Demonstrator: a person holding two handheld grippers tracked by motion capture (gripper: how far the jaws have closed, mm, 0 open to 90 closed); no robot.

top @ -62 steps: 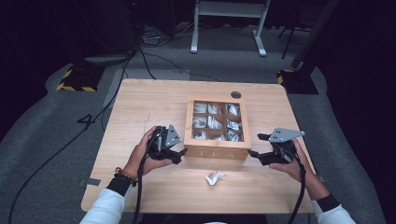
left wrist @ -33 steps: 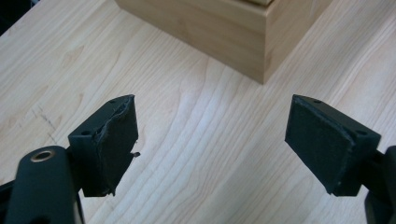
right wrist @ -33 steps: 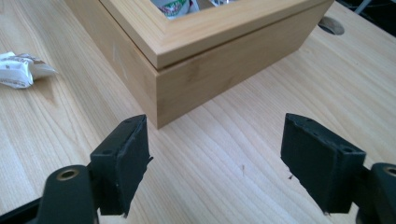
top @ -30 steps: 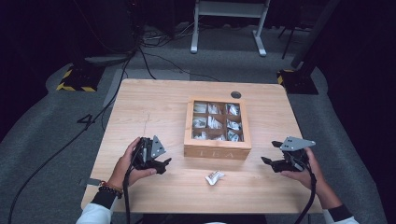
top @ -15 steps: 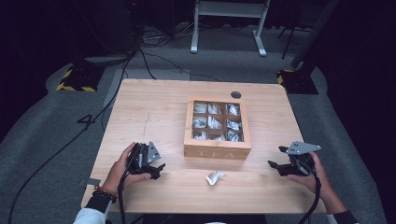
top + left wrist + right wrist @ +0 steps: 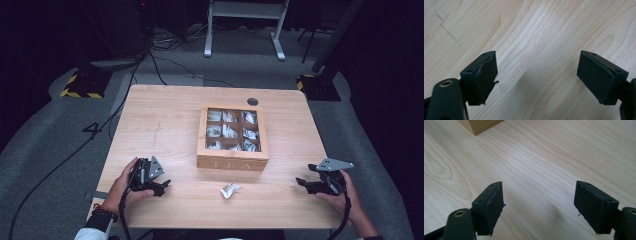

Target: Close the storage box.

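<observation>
1. I am holding the left tongs (image 6: 161,186) low over the tabletop (image 6: 165,120), off to the left of the tea box (image 6: 232,137); their jaws are standing wide apart with nothing between them.
2. I am keeping the right tongs (image 6: 303,183) near the tabletop's right edge, to the right of the tea box, and their jaws are also gaping and empty, with a corner of the box in their own view.
3. The loose tea packet (image 6: 229,190) is lying just in front of the tea box, apart from its front wall and between the two tongs.
4. The box is sitting with its nine compartments exposed, packets in each.
5. To do this well, I judge I should be approaching the packet with one pair of tongs coming low and flat, straddling its crumpled middle before closing, so it is not skidding across the wood.
</observation>
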